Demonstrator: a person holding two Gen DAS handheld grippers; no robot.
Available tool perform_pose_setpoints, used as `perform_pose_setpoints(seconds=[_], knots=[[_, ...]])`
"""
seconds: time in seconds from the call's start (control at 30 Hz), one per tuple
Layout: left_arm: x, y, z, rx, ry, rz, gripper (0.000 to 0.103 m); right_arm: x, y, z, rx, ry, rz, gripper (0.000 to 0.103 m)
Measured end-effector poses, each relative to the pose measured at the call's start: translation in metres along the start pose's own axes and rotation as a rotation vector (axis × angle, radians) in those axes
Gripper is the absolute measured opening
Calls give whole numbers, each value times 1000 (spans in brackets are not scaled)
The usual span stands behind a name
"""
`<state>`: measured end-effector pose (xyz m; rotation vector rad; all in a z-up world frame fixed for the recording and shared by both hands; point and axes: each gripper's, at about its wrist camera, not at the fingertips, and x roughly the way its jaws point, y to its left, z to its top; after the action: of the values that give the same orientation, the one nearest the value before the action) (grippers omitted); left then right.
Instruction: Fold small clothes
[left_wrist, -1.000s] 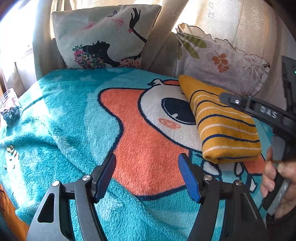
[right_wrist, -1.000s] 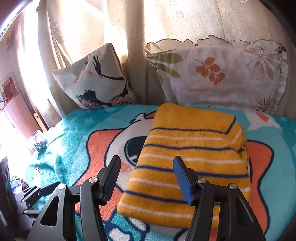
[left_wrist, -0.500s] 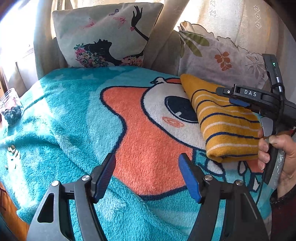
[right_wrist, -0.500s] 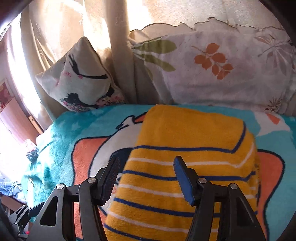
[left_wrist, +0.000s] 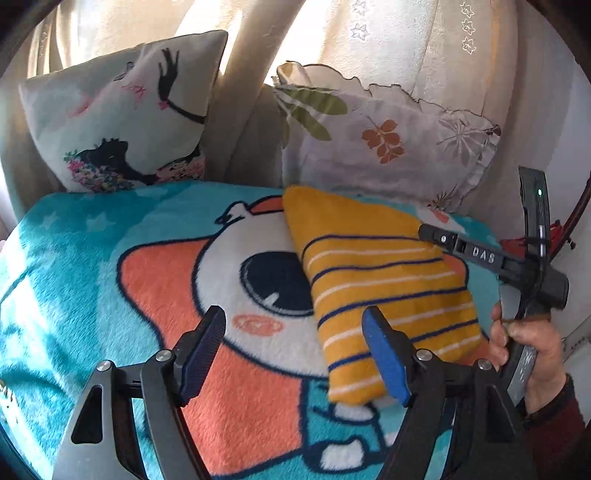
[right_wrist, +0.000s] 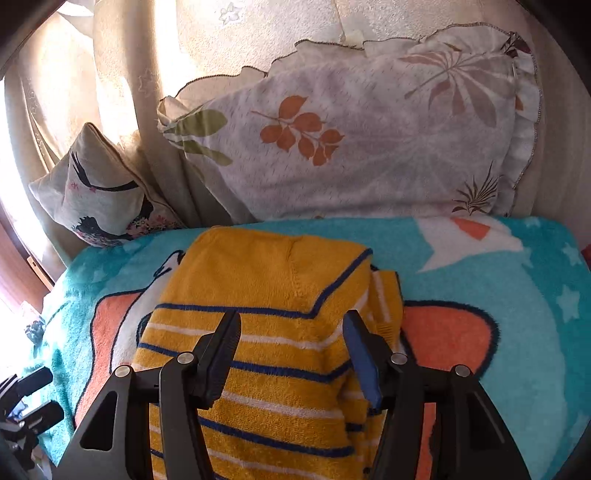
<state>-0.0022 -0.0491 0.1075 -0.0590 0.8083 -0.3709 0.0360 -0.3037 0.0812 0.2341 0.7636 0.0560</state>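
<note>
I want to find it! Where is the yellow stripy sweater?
The yellow striped sweater lies folded on the cartoon blanket, just before the leaf-print pillow, under the right gripper.

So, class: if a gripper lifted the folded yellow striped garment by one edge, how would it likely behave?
The yellow striped garment is knitted and lies in soft folded layers, so it would probably droop and unfold. It looks light. Its fuzzy knit on the fleecy blanket suggests a push would bunch it, not slide it.
</note>
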Motion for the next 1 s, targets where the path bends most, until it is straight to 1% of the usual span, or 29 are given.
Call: perform_pose_setpoints(seconds=[0.07, 0.17, 0.23, 0.3, 0.33, 0.37, 0.4, 0.47, 0.6, 0.67, 0.83, 1.0], knots=[[23, -7, 15, -4, 19, -16, 76, 1, -4, 4, 4, -11, 6, 62], [62, -18, 28, -12, 70, -48, 76, 19, -3, 12, -13, 7, 14, 62], [89, -22, 30, -18, 123, -19, 76, 34, -6, 14, -17, 28, 3, 62], [111, -22, 27, -27, 178, -6, 76, 49, -14, 16, -8, 52, -37, 63], [117, -20, 25, -42, 198, -17, 76, 56, -22, 16, 9, 76, -44, 65], [118, -18, 24, -64, 204, -31, 76, 63, -31, 16, 39, 105, -40, 72], [117, -15, 22, -82, 203, -46, 76, 65, -40, 15, 78, 116, -30, 75], [112, -14, 20, -86, 203, -56, 76, 62, -51, 13, 121, 115, -9, 76], [93, -12, 12, -80, 181, -45, 76, 50, -55, 7, 95, 78, -69, 79], [79, -11, 6, -80, 161, -41, 76, 42, -62, 3, 127, 69, -56, 79], [50, -8, -13, -78, 134, -6, 76, 10, -68, -14, 158, 59, -57, 79], [24, -14, -37, -56, 100, 39, 76, -28, -67, -44, 194, 77, -11, 80]])
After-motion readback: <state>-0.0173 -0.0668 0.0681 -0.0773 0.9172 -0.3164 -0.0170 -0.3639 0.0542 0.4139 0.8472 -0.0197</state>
